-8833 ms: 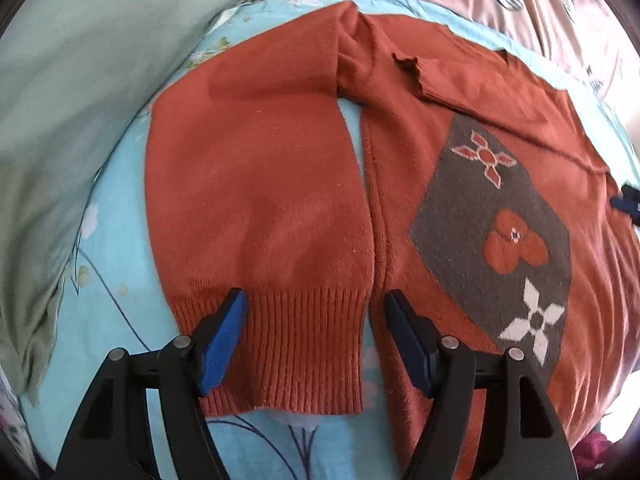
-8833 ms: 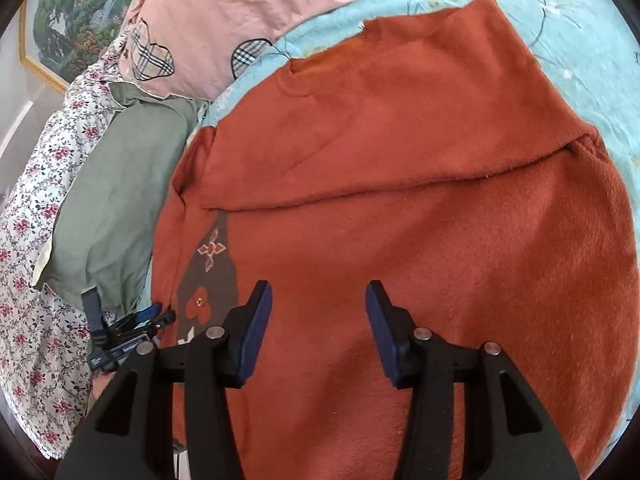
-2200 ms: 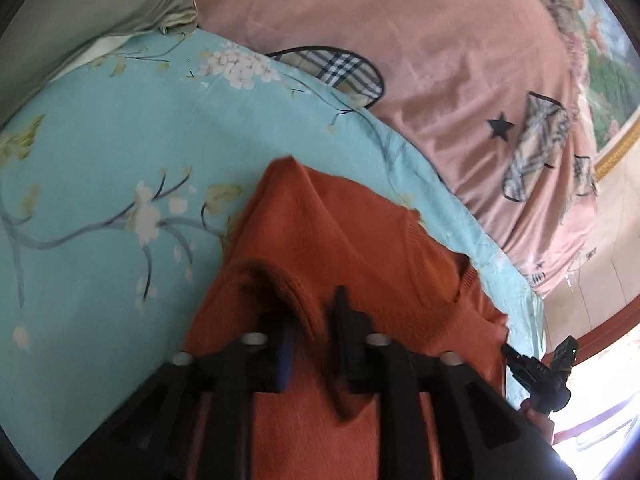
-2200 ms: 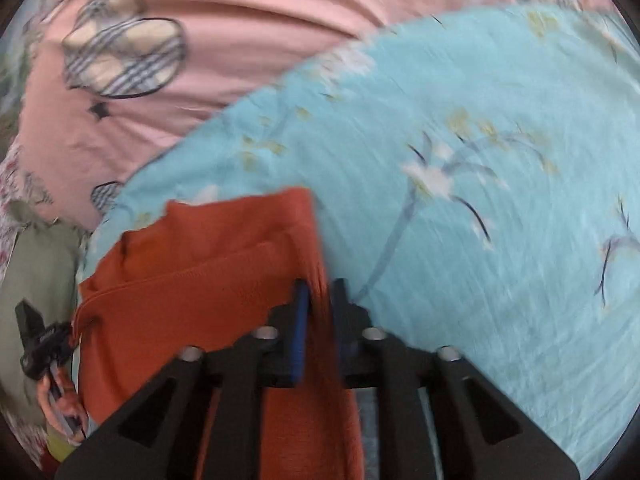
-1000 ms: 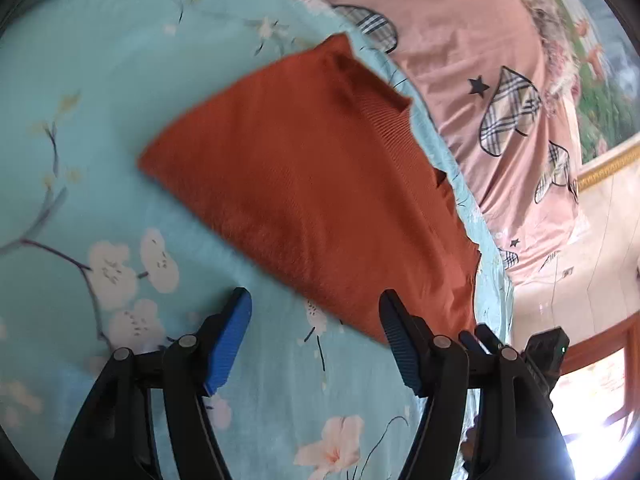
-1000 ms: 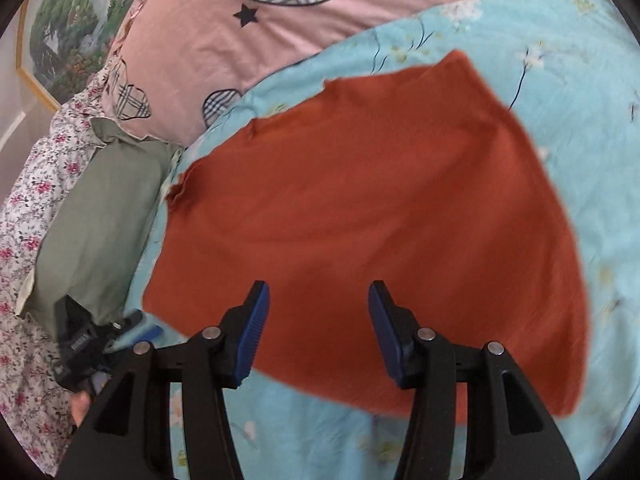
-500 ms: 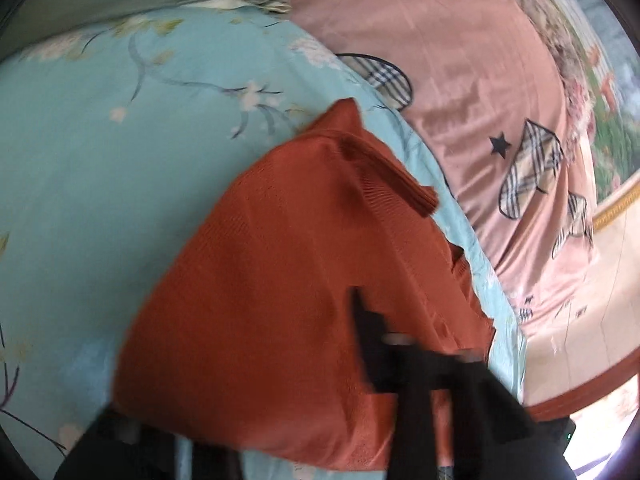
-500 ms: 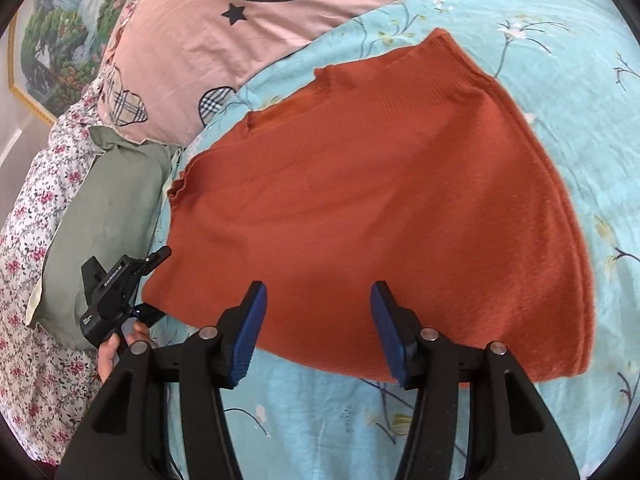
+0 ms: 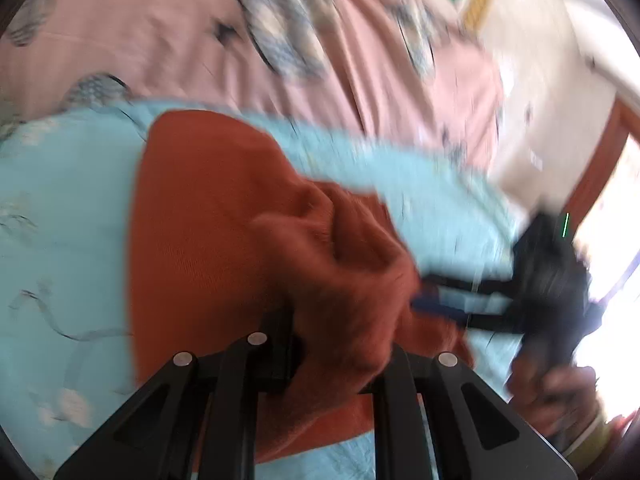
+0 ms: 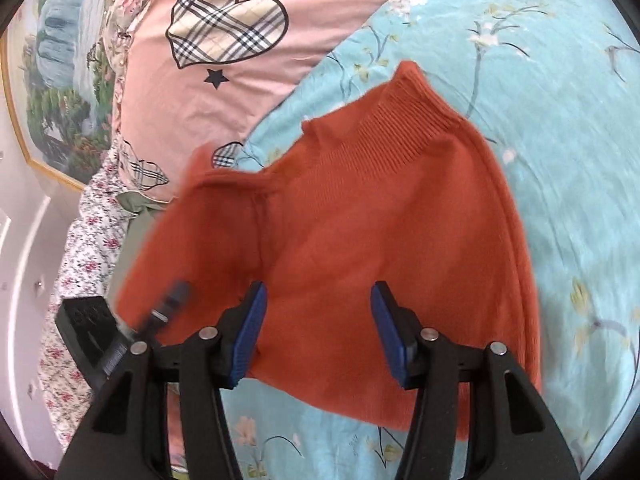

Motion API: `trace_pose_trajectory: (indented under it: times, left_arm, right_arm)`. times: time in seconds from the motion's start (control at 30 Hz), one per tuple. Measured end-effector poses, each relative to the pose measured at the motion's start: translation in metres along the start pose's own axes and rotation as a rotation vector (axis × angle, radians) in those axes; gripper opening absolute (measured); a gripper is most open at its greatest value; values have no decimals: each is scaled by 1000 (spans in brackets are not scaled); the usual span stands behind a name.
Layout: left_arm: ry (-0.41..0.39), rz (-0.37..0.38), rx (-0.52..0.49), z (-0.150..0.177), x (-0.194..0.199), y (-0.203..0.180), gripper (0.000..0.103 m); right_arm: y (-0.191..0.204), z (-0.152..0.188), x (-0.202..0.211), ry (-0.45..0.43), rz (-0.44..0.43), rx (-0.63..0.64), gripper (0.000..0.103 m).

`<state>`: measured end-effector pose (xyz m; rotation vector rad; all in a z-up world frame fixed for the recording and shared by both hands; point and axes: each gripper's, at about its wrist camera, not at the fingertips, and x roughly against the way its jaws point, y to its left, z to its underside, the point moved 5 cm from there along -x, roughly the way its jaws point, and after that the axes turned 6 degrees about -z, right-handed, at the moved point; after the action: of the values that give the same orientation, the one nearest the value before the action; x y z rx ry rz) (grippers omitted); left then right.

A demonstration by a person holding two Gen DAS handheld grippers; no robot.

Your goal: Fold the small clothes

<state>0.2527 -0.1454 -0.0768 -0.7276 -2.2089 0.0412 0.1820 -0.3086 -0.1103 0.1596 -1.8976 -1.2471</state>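
Folded, the orange sweater lies on the light-blue floral bedsheet, ribbed hem toward the pink pillow; one side bunches up over the left tool, whose fingers are buried in knit, so I cannot tell if it grips; the right tool hovers spread wide above the near edge, holding nothing; a framed landscape painting hangs beyond.
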Motion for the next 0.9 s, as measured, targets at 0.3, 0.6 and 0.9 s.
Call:
trace_pose_trajectory:
  times: [0.3, 0.6, 0.9]
  left_arm:
    - [15, -68, -73, 30, -10, -17, 13]
    - [-51, -46, -126, 16, 27, -46, 13]
    - [84, 71, -76, 30, -40, -101, 18]
  right_arm:
    - [-1, -29, -66, 132, -26, -6, 74]
    - [45, -63, -101, 138, -20, 184, 20]
    - [2, -81, -40, 103, 129, 247, 20]
